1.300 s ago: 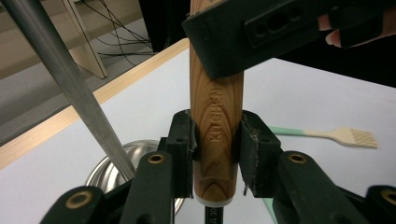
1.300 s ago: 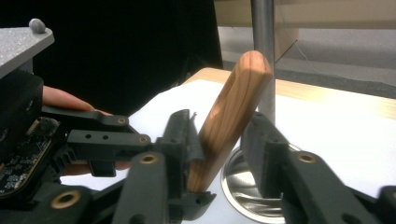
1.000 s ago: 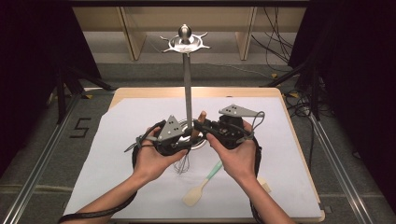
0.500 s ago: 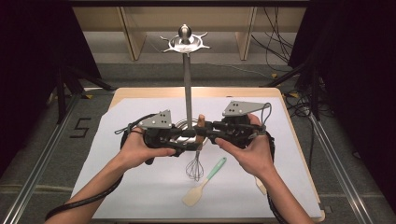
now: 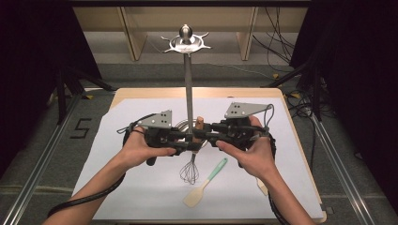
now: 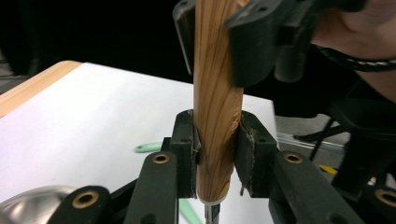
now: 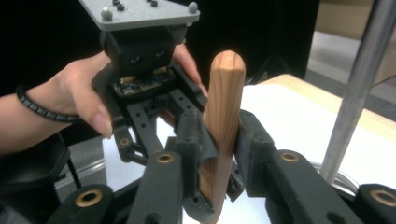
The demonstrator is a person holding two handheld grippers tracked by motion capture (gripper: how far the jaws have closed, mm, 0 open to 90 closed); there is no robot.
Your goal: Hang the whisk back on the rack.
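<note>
Smooth grained wooden whisk handle point(image 6: 217, 116); matt black plastic gripper point(image 6: 215, 154); shiny metal pole point(image 5: 188, 101)

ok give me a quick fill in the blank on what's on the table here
1. The whisk has a handle made of ___.
2. Its wire head points ___, toward the table.
3. The spatula lying on the white sheet has a ___ handle.

Missing words: wood; down; green.
</note>
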